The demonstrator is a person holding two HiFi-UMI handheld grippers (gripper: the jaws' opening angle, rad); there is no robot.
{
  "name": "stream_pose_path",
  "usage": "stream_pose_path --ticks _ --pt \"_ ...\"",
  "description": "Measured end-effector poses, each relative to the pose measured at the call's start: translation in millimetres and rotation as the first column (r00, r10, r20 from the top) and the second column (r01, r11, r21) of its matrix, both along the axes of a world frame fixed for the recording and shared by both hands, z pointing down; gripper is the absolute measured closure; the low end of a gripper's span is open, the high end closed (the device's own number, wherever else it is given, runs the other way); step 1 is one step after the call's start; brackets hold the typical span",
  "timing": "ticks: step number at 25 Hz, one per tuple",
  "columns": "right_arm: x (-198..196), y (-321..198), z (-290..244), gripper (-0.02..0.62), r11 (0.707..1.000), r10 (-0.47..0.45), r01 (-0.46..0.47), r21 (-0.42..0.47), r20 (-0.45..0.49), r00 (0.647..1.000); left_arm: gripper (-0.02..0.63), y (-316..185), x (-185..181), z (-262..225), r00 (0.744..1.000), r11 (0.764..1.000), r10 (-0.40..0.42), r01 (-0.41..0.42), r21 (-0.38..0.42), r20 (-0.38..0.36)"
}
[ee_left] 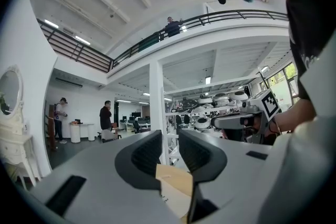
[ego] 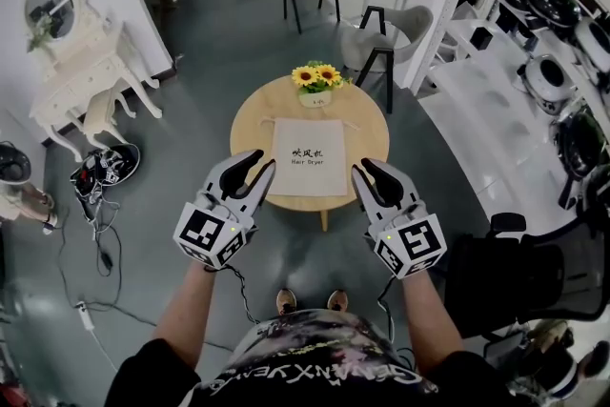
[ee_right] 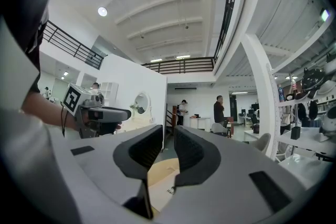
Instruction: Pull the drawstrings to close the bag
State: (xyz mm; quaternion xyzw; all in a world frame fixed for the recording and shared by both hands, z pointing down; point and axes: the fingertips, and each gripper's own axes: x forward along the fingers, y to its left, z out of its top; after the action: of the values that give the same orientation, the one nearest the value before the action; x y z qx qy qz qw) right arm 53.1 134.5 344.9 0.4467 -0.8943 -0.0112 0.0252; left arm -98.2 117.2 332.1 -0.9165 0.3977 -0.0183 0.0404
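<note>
Two grippers, both empty: left gripper (ego: 264, 161) and right gripper (ego: 363, 166) each have their jaws a narrow gap apart with nothing between them. The gripper views confirm it, with background showing through the slot on the left gripper (ee_left: 169, 136) and the right gripper (ee_right: 168, 131). The bag (ego: 309, 157) lies flat on the round wooden table (ego: 253, 124), roughly centred. Its long axis runs straight away from the person. The mouth is at the far end, toward the sunflowers (ego: 316, 76), and the closed bottom is at the near edge. The print reads upright from the person's side. The drawstrings (ego: 268, 121) trail out sideways from the top corners, thin and hard to follow. In the head view the grippers sit at the bag's near corners, one each side, angled slightly inward. Only the head view gives the whole bag and its orientation. The gripper views show just a slice of bag (ee_left: 170, 202) (ee_right: 160, 191) below the jaws, not touching the pads, and no drawstrings. Each gripper view also catches the opposite gripper side-on, plus people standing in the background, which the head view doesn't show. A white dressing table with a mirror (ego: 57, 14) stands off to the left.
</note>
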Motion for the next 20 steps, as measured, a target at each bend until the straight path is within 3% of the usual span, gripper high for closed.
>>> stream_pose_path --ticks 2,8,14,20 --pt "0.3 0.2 0.5 0.515 1.0 -0.002 0.002 0.002 -0.001 1.0 0.457 0.5 2.0 0.9 1.0 1.0 0.007 -0.007 0.004 0.008" --pt "-2.4 0.9 -0.1 0.463 1.0 -0.015 0.015 0.007 -0.011 1.0 0.417 0.6 3.8 2.7 1.0 1.0 0.018 -0.018 0.002 0.015" --pt "-2.9 1.0 0.0 0.373 1.0 -0.031 0.031 0.003 0.0 1.0 0.349 -0.8 5.6 5.2 0.999 1.0 0.013 -0.013 0.007 0.032" --pt "-6.8 3.5 -1.2 0.262 0.999 -0.046 0.046 0.008 0.012 0.999 0.227 -0.5 1.9 8.2 0.999 1.0 -0.002 0.002 0.014 0.045"
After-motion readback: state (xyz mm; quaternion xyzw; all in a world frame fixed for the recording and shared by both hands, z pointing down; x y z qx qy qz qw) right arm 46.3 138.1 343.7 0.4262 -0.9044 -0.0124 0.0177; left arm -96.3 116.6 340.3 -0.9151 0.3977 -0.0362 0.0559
